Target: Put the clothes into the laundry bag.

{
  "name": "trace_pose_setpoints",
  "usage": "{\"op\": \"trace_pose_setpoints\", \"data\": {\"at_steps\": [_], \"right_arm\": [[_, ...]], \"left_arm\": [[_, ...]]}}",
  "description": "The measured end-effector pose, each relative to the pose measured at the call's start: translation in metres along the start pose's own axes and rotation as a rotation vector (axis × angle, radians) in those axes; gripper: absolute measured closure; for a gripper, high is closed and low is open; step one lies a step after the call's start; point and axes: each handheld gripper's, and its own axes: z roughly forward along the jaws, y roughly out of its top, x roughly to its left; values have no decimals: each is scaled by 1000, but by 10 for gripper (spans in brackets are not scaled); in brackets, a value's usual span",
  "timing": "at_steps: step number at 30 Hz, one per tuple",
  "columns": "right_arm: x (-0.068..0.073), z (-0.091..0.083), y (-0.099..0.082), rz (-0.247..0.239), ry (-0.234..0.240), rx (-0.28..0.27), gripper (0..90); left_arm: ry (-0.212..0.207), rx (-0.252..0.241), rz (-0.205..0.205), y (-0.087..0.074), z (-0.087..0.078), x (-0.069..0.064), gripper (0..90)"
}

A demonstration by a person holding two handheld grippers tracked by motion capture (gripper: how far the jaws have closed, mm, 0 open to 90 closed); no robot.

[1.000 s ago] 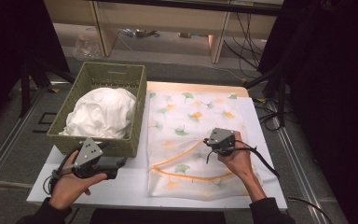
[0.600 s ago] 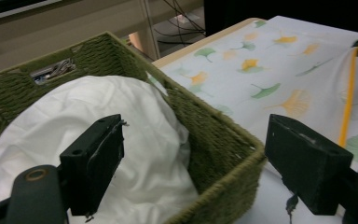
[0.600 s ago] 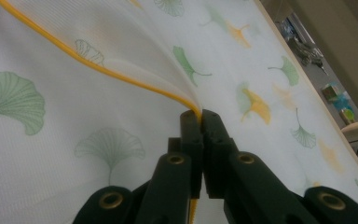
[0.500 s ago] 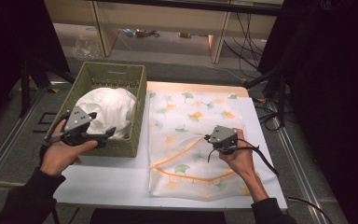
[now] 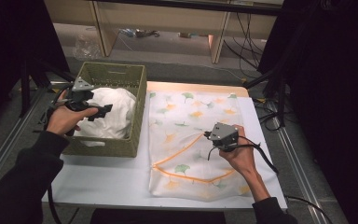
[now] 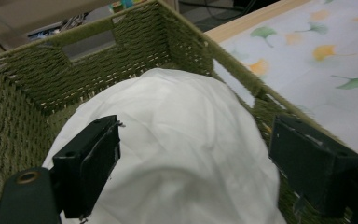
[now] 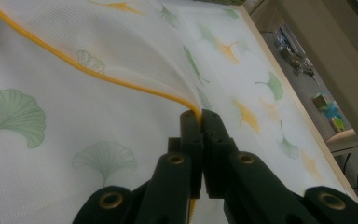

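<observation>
Operator: High view first. Where does each unit stand?

Technician: The left gripper (image 5: 100, 111) hovers above the white bundle (image 5: 112, 114) that sits in the green woven basket (image 5: 121, 148), at the left of the surface (image 5: 107, 179). The right gripper (image 5: 208, 136) rests over the leaf-print mesh bag (image 5: 191, 116), which lies flat to the right of the basket. The bag's orange-trimmed opening (image 5: 177, 150) is lifted at the point where the right gripper sits, probably to keep a mouth available for loading.

Operator: Left gripper view. Finger state?

Technician: Its fingers (image 6: 91, 163) stand wide apart and have just been opening. The white bundle (image 6: 182, 154) lies below and between them, and the pads do not press on it. Judgement: the spread is set to straddle the bulk of the cloth for a pickup. The basket wall (image 6: 42, 74) rises beyond the cloth.

Operator: Right gripper view?

Technician: Its fingers (image 7: 192, 130) are pressed together on the orange trim (image 7: 121, 81) of the mesh bag (image 7: 51, 154). The upper layer lifts away from the lower layer at that pinch, so the grip appears intended to hold the bag open while the other hand fetches the bundle.
</observation>
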Motion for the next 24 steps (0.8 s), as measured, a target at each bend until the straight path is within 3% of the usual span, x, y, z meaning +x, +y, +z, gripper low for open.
{"op": "trace_pose_setpoints", "data": {"at_steps": [1, 2, 4, 5, 6, 7, 9, 10, 12, 13, 15, 17, 18, 19, 20, 21, 22, 24], "right_arm": [[1, 1, 0, 5, 2, 2, 896], [1, 1, 0, 4, 7, 5, 896], [2, 1, 0, 8, 13, 11, 896], [4, 1, 0, 24, 11, 14, 896], [3, 2, 0, -5, 16, 10, 896], [2, 2, 0, -28, 22, 10, 896], [2, 2, -1, -25, 25, 7, 896], [2, 2, -1, -25, 26, 9, 896], [2, 1, -2, -32, 31, 14, 896], [4, 1, -3, -2, 35, 23, 896], [4, 2, -3, 0, 33, 24, 896], [4, 3, -4, 0, 37, 26, 896], [4, 3, -4, 1, 38, 28, 896], [3, 4, -4, -21, 41, 21, 896], [3, 4, -4, -21, 41, 21, 896], [3, 5, -3, -24, 44, 20, 896], [3, 5, -3, -29, 44, 17, 896], [5, 4, -4, -14, 53, 32, 896]], "left_arm": [[-4, 16, 18, 1, 6, 2, 159], [-7, 8, 4, 2, 13, 1, 159], [-23, 40, 22, 3, 25, 1, 158], [-28, 35, 5, 2, 33, -2, 158], [-32, 61, 13, 1, 39, -4, 158], [-21, 72, 4, -2, 45, -6, 157], [15, 115, 20, -7, 56, -4, 152], [23, 121, 3, -10, 59, -2, 151], [41, 139, -23, -14, 61, 4, 148], [50, 146, -31, -17, 60, 7, 147], [64, 189, -10, -20, 56, 14, 147], [62, 189, -52, -23, 53, 18, 145], [59, 166, -63, -24, 55, 20, 145], [54, 241, -139, -27, 60, 15, 134], [54, 241, -139, -27, 60, 15, 96], [21, 278, -117, -30, 67, 16, 96], [3, 280, -118, -34, 76, 15, 30], [3, 309, -138, -36, 87, 17, 0]]}}
